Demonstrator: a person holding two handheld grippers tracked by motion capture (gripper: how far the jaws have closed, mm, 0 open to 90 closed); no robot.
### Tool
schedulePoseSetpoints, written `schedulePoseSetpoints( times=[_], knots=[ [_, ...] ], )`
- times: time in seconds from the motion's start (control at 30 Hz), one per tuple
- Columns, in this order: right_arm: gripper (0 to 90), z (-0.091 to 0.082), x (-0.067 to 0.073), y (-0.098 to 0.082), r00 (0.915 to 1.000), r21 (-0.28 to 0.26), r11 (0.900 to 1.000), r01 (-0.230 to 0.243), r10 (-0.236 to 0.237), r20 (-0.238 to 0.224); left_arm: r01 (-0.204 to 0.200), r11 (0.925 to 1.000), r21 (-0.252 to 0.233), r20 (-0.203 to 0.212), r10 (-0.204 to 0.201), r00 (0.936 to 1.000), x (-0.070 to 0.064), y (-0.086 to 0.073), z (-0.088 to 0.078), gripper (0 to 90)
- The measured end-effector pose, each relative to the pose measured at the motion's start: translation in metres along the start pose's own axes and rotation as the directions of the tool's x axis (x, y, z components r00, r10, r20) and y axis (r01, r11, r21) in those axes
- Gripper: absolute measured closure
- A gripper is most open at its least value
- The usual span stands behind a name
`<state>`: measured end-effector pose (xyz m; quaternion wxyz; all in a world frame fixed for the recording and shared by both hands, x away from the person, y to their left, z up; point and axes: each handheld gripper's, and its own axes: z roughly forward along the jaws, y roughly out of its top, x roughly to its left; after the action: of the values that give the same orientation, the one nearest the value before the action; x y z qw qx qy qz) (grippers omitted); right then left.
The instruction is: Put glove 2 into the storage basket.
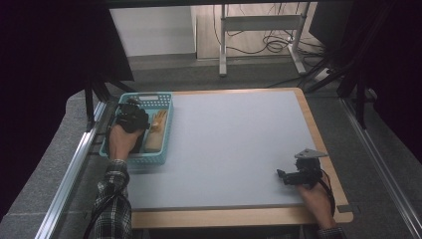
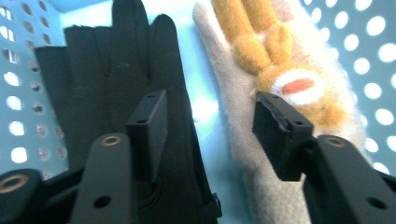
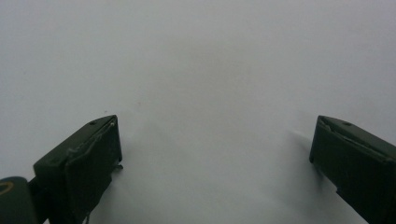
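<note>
A teal perforated basket sits at the table's left edge. Inside it lie a black glove and, beside it, a beige glove with an orange plush animal on its back, also seen as the beige glove from above. My left gripper hangs inside the basket. In its own view the left gripper is open above the strip between the two gloves, with nothing between its jaws. My right gripper rests near the front right corner, and the right gripper is open wide over bare table.
The grey tabletop has a wooden border. Metal rails run along both sides. A desk frame and cables stand on the floor beyond the far edge.
</note>
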<state>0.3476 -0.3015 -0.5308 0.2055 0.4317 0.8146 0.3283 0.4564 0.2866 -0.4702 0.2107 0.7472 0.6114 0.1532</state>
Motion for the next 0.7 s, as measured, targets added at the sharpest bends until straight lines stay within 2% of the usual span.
schedulePoseSetpoints(
  times=[0.03,0.2,0.3,0.4,0.7],
  knots=[
    [1.9,0.0,0.0,0.0,1.0,0.0,1.0,0.0,0.0,0.0,0.0,1.0,-0.008,0.0,0.0,1.0,0.001,0.0,-0.002,39.6],
    [1.8,0.0,0.0,0.0,1.0,0.0,1.0,0.0,0.0,0.0,0.006,0.9994,-0.034,-0.009,-0.006,0.9999,0.002,-0.002,-0.009,30.8],
    [1.9,0.0,0.0,0.0,1.0,0.0,1.0,0.0,0.0,0.0,0.016,0.9984,-0.054,0.003,-0.016,0.9999,0.005,-0.003,-0.013,27.6],
    [1.9,0.0,0.0,0.0,1.0,0.0,1.0,0.0,0.0,0.001,0.031,0.9966,-0.076,0.027,-0.029,0.9992,0.006,-0.005,-0.016,20.4],
    [1.9,0.0,0.0,0.0,1.0,0.001,1.0,0.001,-0.001,0.002,0.024,0.9936,-0.111,0.056,-0.017,0.9983,0.006,-0.012,-0.025,12.4]
  ],
)
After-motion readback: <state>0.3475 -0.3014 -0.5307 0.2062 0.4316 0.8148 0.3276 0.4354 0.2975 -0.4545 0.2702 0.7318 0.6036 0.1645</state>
